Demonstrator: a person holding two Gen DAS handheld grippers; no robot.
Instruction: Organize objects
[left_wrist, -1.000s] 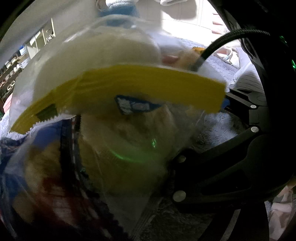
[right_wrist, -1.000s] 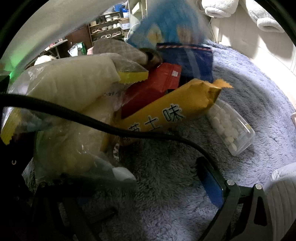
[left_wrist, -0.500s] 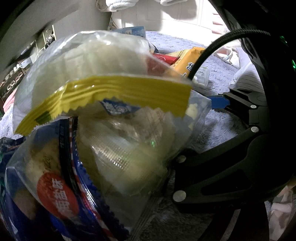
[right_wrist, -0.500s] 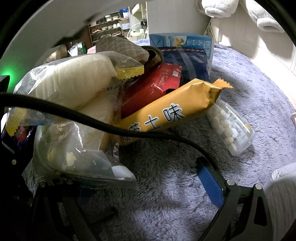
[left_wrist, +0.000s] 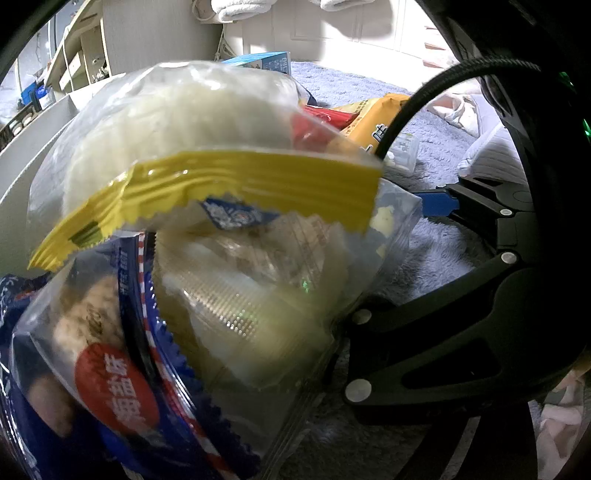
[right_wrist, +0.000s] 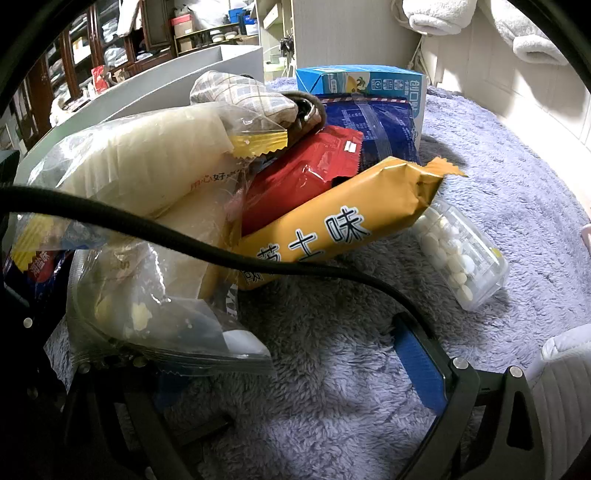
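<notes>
Fingers of the right gripper spread, empty, over the rug; left fingers hidden behind the snack bags, state unclear. Bags, box and pill jar heaped mid-rug; sorting barely begun.

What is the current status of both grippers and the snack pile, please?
Left gripper's state unclear, buried behind clear snack bag. Right gripper open, empty, low over rug. Black cable crosses orange packet.

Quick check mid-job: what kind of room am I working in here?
Most likely a lived-in room at home, worked at floor level: a fluffy purple rug underfoot, cluttered wooden shelves behind, and snack packets piled on the rug.
</notes>
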